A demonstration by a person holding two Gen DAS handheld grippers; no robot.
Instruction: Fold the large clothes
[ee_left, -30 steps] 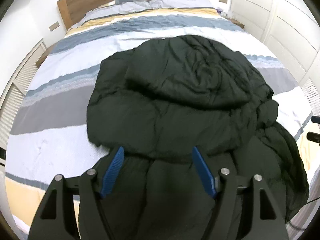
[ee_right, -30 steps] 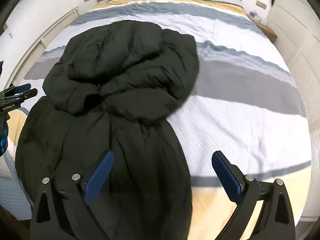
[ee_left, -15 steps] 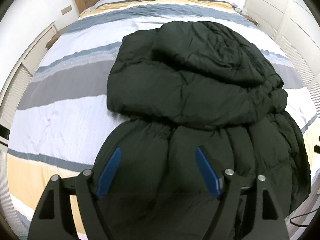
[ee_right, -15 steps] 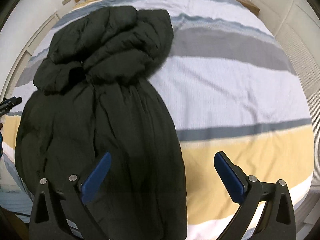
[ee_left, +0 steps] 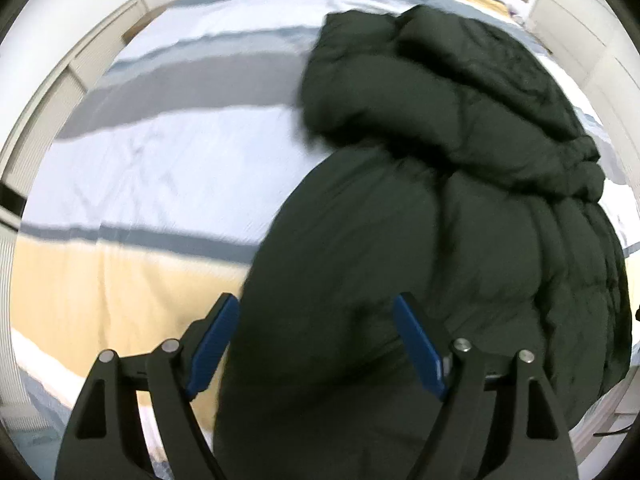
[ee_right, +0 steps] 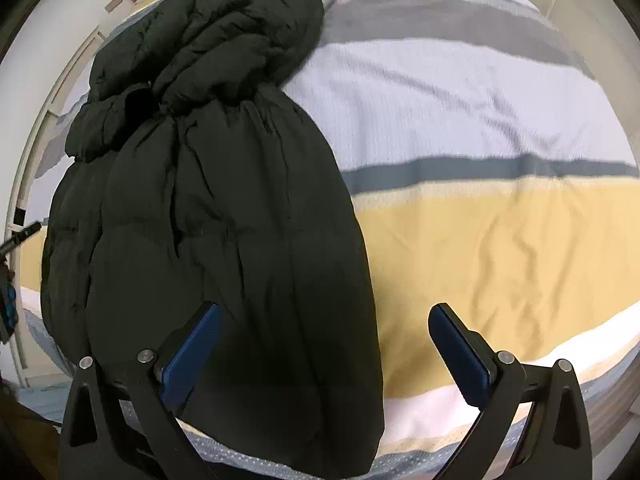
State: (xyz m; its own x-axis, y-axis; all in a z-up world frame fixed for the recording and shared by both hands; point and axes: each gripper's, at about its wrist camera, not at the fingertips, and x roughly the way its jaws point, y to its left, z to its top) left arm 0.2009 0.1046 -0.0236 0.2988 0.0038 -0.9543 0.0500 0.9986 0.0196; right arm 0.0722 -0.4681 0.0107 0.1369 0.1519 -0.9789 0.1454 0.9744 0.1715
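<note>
left gripper (ee_left: 316, 344) jaws spread, just been widening, above dark puffer coat (ee_left: 420, 216) edge, gripping nothing; right gripper (ee_right: 324, 354) spread over coat hem, striped bed (ee_right: 480, 220) beneath.

Dark puffy jacket (ee_left: 440, 220) lies lengthwise on the striped bed cover (ee_left: 140, 168), its bunched upper part piled toward the headboard, its lower end hanging over the near edge. Broad bare cover lies open on both sides of it (ee_right: 480, 220). White cabinet fronts (ee_left: 592, 40) line the bed's flanks.
</note>
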